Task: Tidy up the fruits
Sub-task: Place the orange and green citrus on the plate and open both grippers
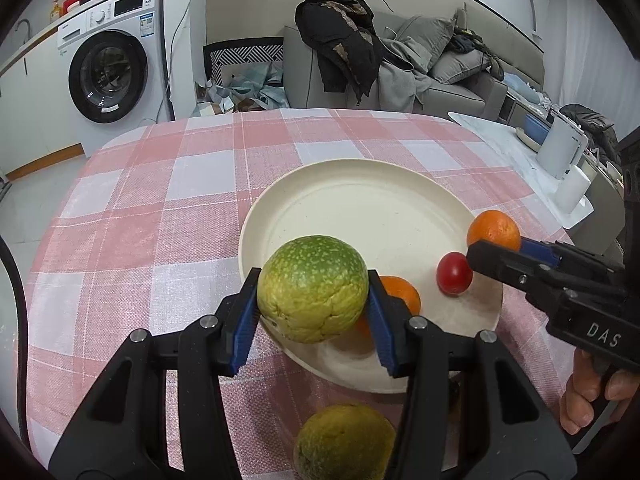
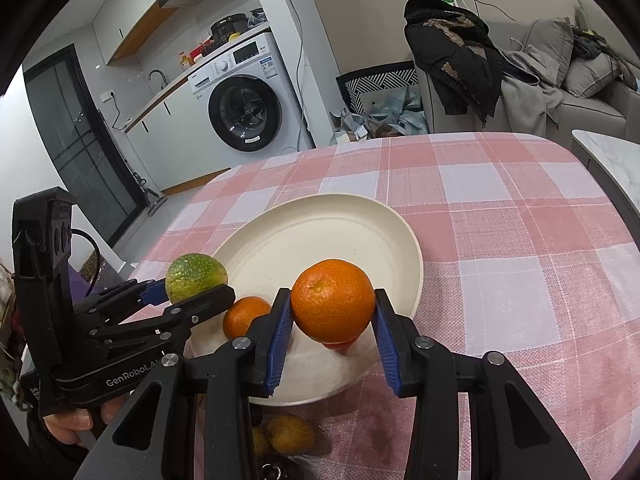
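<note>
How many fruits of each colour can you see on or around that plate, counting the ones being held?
Orange: 2 – one held in the right gripper, one lying on the plate
Green-yellow: 2 – one held in the left gripper, one on the tablecloth in front of the plate
Red: 1 – a small one on the plate
Brownish: 2 – small ones at the table's near edge
Total: 7
</note>
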The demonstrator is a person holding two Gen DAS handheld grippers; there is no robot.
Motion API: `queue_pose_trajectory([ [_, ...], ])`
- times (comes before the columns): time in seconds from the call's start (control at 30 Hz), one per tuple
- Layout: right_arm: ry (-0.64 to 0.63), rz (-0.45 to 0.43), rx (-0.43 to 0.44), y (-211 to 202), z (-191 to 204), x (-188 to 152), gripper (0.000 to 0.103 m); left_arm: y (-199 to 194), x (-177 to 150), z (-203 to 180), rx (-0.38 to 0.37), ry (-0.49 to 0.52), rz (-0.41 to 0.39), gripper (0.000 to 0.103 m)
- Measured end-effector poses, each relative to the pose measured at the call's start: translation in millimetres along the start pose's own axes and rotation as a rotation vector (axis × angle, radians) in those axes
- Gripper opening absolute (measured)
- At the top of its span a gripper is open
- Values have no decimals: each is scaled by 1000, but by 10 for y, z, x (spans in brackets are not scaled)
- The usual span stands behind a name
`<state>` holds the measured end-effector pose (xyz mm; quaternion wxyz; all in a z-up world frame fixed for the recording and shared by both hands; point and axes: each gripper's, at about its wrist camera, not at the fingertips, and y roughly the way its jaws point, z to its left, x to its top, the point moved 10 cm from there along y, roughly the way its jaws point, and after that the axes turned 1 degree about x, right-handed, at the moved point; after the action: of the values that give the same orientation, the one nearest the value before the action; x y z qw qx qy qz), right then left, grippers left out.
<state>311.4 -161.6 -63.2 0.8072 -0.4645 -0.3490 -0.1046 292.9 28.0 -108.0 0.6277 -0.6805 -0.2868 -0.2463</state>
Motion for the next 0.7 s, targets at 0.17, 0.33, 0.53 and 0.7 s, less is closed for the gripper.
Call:
queue_pose_trajectory([
  [0.17,24,10,-2,28,-42,-27,40,9,6,35,-11,-17,2,46],
  [0.33,8,18,-8,45,-40,-47,42,11,-16,9,4,4,3,46],
  [0.53,10,-58,-3,-138,-52,77,56,-42,-7,-17,2,5,-5,51],
  [0.7,26,-77,-15,-298,-136,108,87,-255,6,14,13,13,-32,80],
])
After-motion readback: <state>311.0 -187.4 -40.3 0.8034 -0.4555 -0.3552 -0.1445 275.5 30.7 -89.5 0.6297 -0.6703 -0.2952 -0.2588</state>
